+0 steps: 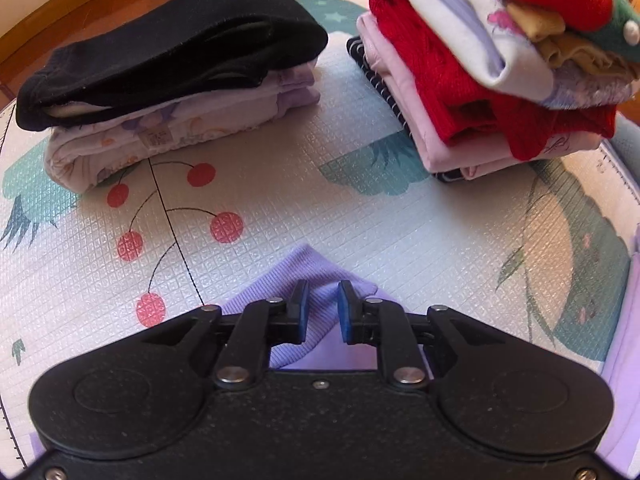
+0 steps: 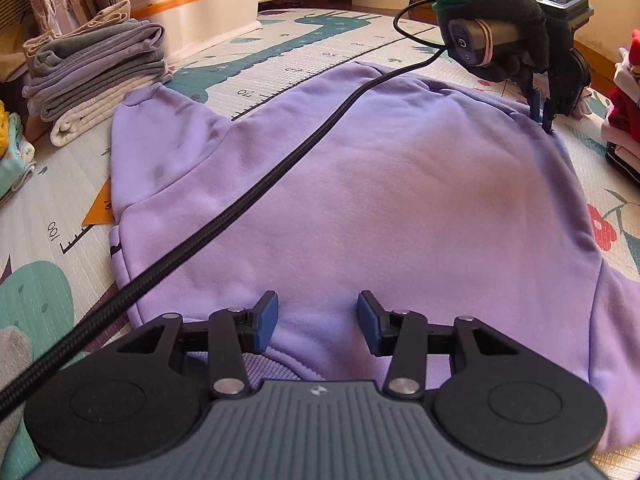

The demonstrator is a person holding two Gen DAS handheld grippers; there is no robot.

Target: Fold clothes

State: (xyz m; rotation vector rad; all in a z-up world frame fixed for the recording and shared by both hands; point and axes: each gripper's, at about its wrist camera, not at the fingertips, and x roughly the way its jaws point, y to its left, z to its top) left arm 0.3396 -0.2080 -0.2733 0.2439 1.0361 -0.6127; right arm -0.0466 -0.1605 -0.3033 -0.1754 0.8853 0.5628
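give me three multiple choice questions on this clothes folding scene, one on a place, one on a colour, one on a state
1. Where does the purple sweatshirt lie?
A. spread flat on the play mat
B. on top of a pile
C. hung over a chair

2. What colour is the top garment of the pile seen on the left in the left wrist view?
A. red
B. black
C. yellow

3. How do the right gripper's jaws stand?
A. shut on the cable
B. shut on a sock
C. open over the sweatshirt's hem

Answers:
1. A, since its body and sleeve lie flat on the mat.
2. B, a black garment caps the pale printed clothes.
3. C, a clear gap shows between the blue pads, with purple cloth below.
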